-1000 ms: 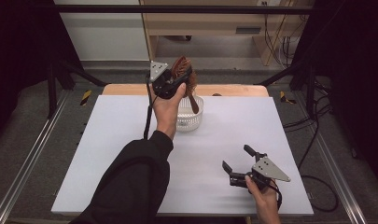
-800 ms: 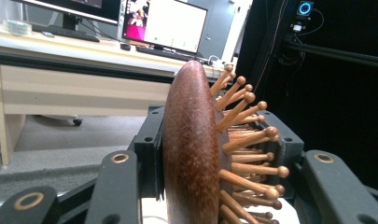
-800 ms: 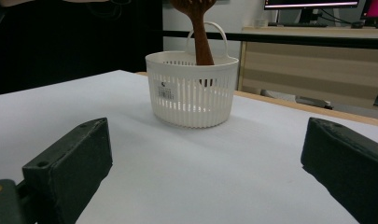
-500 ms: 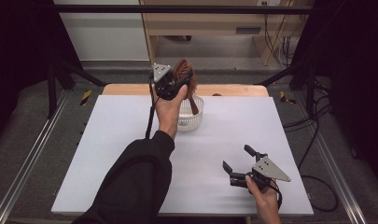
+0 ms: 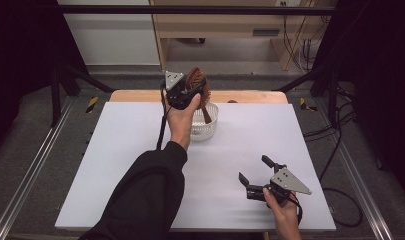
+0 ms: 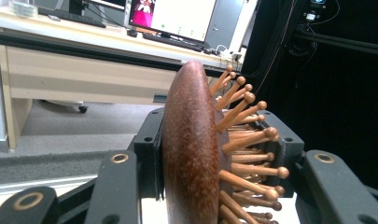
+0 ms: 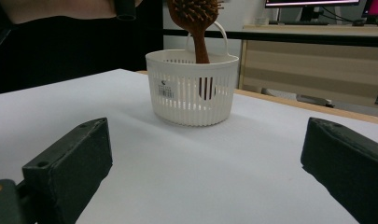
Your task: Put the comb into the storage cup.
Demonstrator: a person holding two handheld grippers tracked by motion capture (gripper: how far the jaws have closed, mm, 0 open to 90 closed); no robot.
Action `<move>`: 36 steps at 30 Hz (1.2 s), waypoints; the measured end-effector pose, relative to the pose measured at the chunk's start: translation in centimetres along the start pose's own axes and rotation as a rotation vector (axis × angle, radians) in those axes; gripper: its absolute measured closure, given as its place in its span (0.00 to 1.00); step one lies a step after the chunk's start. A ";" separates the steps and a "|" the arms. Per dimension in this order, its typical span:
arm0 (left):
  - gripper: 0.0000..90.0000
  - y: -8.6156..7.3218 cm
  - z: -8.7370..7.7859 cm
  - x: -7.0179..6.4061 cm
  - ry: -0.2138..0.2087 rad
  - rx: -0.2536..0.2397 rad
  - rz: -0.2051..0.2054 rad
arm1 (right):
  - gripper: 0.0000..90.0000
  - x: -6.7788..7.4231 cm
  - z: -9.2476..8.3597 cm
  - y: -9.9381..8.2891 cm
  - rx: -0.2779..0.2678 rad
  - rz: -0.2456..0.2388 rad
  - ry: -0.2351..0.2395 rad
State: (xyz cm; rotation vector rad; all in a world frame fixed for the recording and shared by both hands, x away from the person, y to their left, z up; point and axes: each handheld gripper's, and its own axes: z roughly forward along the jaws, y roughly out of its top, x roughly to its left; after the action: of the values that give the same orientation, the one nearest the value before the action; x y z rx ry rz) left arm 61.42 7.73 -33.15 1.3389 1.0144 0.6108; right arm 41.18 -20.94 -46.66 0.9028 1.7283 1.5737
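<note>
Up above the far middle of the counter, a brown wooden hairbrush with round-tipped wooden bristles (image 5: 196, 82) is held head-up, its handle reaching down into a small white slatted plastic basket (image 5: 204, 126). From the right tool's view the handle (image 7: 201, 44) stands inside the basket's rim, slightly tilted; whether it touches the basket's floor I cannot tell. The left tool (image 5: 182, 92) has its jaws clamped on the brush head, one pad against the smooth rounded back and the other on the bristle side, as the left tool's view shows (image 6: 191, 154). The person's left hand (image 5: 181, 117) carries that tool, a black sleeve (image 5: 140, 200) trailing toward the near edge. The basket stands on the white counter (image 5: 115, 160), near its far edge, where a strip of bare wood shows. Well apart, at the near right, the right tool (image 5: 256, 175) rests low over the counter in the person's right hand (image 5: 280, 207), its jaws spread wide with nothing between them, pointing toward the basket.
</note>
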 end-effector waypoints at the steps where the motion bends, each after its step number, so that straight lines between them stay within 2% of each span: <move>1: 0.55 -0.1 0.0 0.0 0.001 -0.001 -0.002 | 0.03 0.0 0.0 0.0 0.000 0.000 -0.001; 20: 0.55 -0.8 0.5 -0.2 0.007 0.004 -0.006 | 0.03 -0.1 -0.1 0.0 -0.001 0.009 -0.004; 36: 0.55 -0.9 0.6 0.4 0.031 0.006 0.006 | 0.03 -0.1 -0.1 -0.1 -0.001 0.010 -0.005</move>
State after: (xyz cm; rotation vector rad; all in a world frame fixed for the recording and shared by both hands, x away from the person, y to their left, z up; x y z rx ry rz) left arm 62.00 7.64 -34.18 1.3421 1.0382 0.6352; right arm 41.22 -21.09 -46.70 0.9159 1.7220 1.5774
